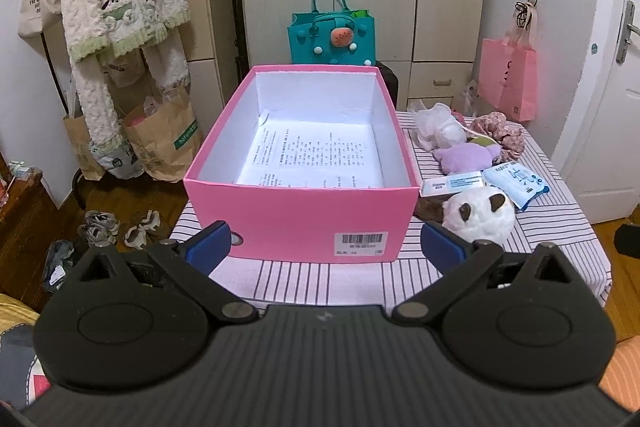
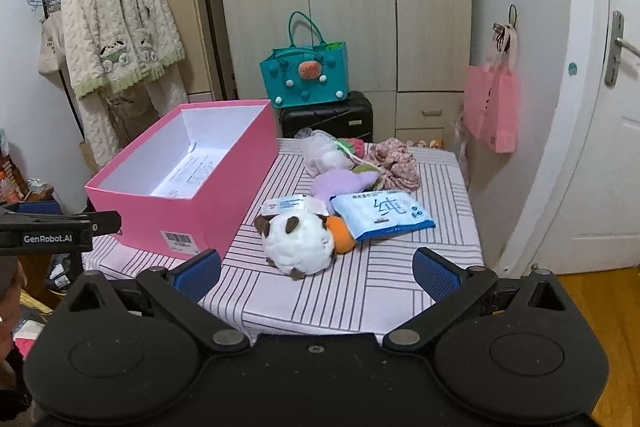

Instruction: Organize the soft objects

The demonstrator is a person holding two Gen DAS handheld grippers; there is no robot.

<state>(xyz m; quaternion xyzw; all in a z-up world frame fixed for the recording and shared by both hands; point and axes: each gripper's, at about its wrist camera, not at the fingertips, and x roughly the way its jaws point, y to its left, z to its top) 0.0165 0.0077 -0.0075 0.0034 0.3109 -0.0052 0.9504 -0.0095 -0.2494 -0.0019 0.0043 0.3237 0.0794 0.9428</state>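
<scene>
In the left wrist view, the left gripper [image 1: 326,243] fills the bottom of the frame, held level and aimed at the near wall of the pink box [image 1: 296,219] in the centre. Its blue-padded fingers [image 1: 210,247] are spread wide, released and holding nothing, short of the box. The box stands open on the striped table [image 1: 304,279]; only a printed sheet of paper [image 1: 312,159] lies on its floor. To the right of the box sits the pile of soft things: a white plush toy [image 1: 480,215] nearest, tissue packs [image 1: 516,183], a purple plush [image 1: 466,157] and a floral fabric bundle [image 1: 500,133] behind.

In the right wrist view, the right gripper [image 2: 316,273] sits at the bottom, pointing over the near table edge toward the white plush toy [image 2: 300,241] just ahead at centre. Its fingers [image 2: 434,273] are likewise wide apart and empty. The pink box [image 2: 224,203] lies at centre left, the tissue packs [image 2: 382,215] and purple plush [image 2: 344,183] beyond the toy. The left gripper [image 2: 60,229] shows at the left edge.
</scene>
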